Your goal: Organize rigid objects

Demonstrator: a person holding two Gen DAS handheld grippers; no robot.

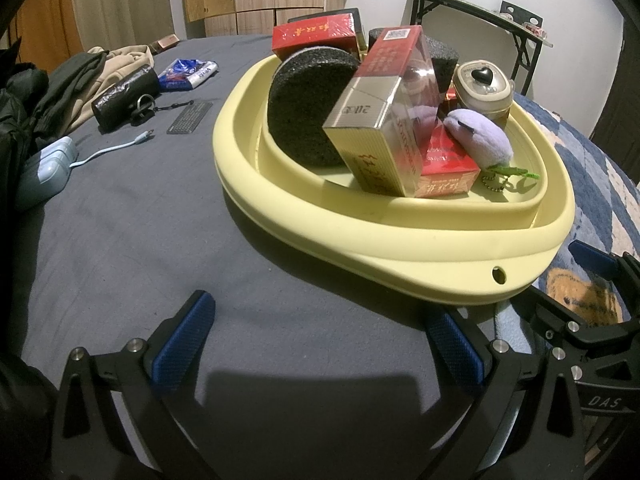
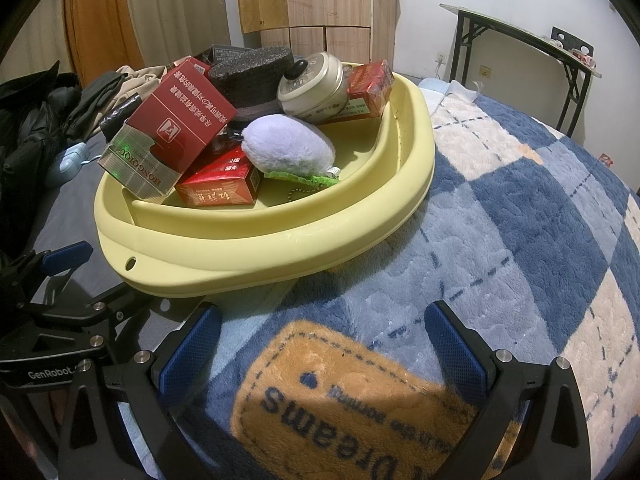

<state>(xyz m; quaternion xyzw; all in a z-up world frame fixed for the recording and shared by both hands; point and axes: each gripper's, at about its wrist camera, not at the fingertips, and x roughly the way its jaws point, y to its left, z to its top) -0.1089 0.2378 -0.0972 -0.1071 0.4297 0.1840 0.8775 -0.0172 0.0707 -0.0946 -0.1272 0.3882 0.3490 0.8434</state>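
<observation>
Yellow basin sits on the bed, straddling the grey sheet and the checked fleece blanket. The rigid items are piled inside it: a gold-and-red carton leaning on a black foam disc, a smaller red box under the carton, a round cream tin at the basin's far side, and a lilac plush keychain in front of the tin. Looks like collecting is mostly done, judging by how full the basin is.

Left gripper hovers just short of the basin's near rim, jaws wide, nothing between them. Right gripper is also near the rim, over the blanket, jaws wide and empty. Both likely staged to either side of the rim to lift or shift the basin, or just pulled back.

Loose clutter lies beyond the basin on the sheet: a black pouch, a blue-white packet, and a pale blue charger with its cable. Unclear if these count as task items.

The boxes at the basin's back are half hidden. The carton print is too warped to read fully.
</observation>
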